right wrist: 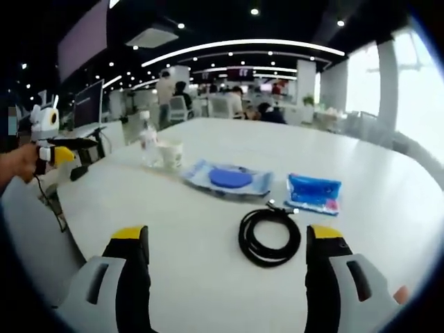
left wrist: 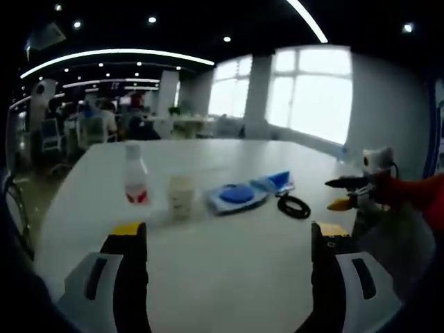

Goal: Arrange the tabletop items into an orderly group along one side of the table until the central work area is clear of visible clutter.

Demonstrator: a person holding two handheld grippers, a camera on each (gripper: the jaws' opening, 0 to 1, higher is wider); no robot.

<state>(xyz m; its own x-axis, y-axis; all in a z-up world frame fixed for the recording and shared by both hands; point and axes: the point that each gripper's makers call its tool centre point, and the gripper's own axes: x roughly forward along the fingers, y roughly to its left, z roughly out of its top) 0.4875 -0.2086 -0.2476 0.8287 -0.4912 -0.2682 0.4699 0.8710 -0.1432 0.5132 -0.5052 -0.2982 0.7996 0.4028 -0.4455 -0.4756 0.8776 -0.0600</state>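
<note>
Cable point(right wrist: 270, 235) first, I judge: a coiled black loop, light and floppy, lying low and centre in my right gripper view between the wide-open jaws of the right gripper point(right wrist: 225, 253); best pinched across the bundled strands. Above it lie a blue pouch point(right wrist: 313, 192), a blue disc in a clear packet point(right wrist: 229, 178), a paper cup point(right wrist: 170, 154) and a small bottle point(right wrist: 146, 144). My left gripper point(left wrist: 229, 253) is wide too, empty. White counter point(right wrist: 388, 187), smooth; open-plan office behind.

Bottle point(left wrist: 135, 175) label too blurred to read; people point(right wrist: 220, 101) at back too small to make out.
</note>
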